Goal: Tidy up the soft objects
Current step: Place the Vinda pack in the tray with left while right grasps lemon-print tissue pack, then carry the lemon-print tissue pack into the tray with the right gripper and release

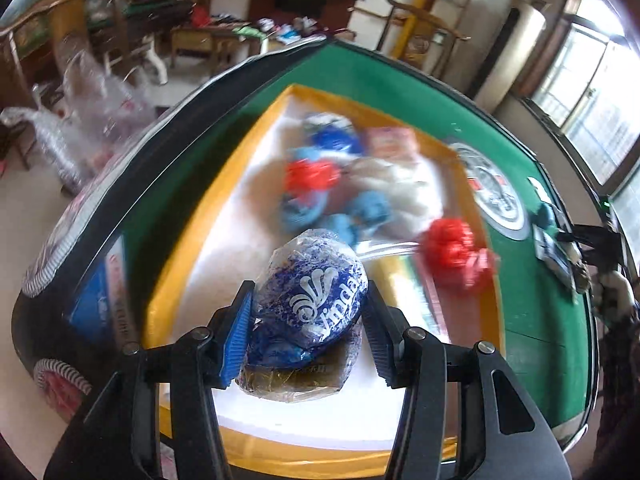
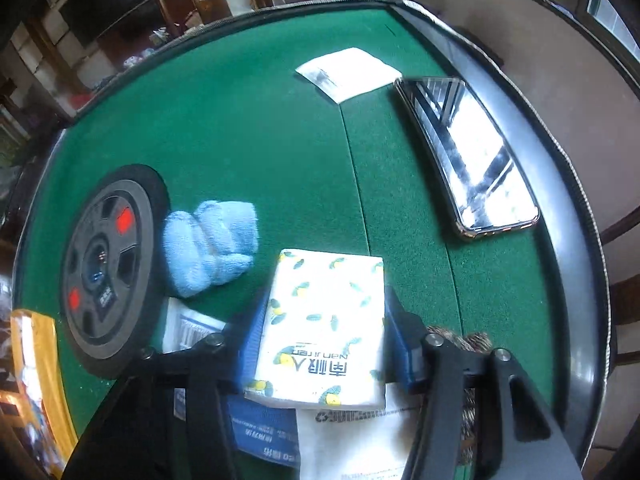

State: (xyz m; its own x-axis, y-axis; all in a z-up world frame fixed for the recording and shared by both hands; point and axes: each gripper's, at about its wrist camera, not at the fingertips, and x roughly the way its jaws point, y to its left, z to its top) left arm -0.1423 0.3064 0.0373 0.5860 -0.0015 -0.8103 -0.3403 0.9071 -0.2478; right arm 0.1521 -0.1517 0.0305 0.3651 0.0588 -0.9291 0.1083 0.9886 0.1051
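In the left wrist view my left gripper (image 1: pixel 308 332) is shut on a crinkly blue-and-white plastic-wrapped packet (image 1: pixel 312 300), both blue pads pressing its sides. It hangs over the near part of a white tray with a yellow rim (image 1: pixel 192 240). Blurred soft things lie in the tray: a red bundle (image 1: pixel 310 176), a blue one (image 1: pixel 332 136), white fluff (image 1: pixel 392 184). In the right wrist view my right gripper (image 2: pixel 326 344) is shut on a white tissue pack with a lemon print (image 2: pixel 324 320), above the green table (image 2: pixel 240 140). A light blue towel (image 2: pixel 212 248) lies just left of it.
A phone (image 2: pixel 468 152) and a white paper packet (image 2: pixel 348 72) lie at the far right of the table. A round black disc (image 2: pixel 108 268) sits between the towel and the tray. Another red bundle (image 1: pixel 452 256) rests on the tray's right rim. Flat packets (image 2: pixel 264 432) lie under the right gripper.
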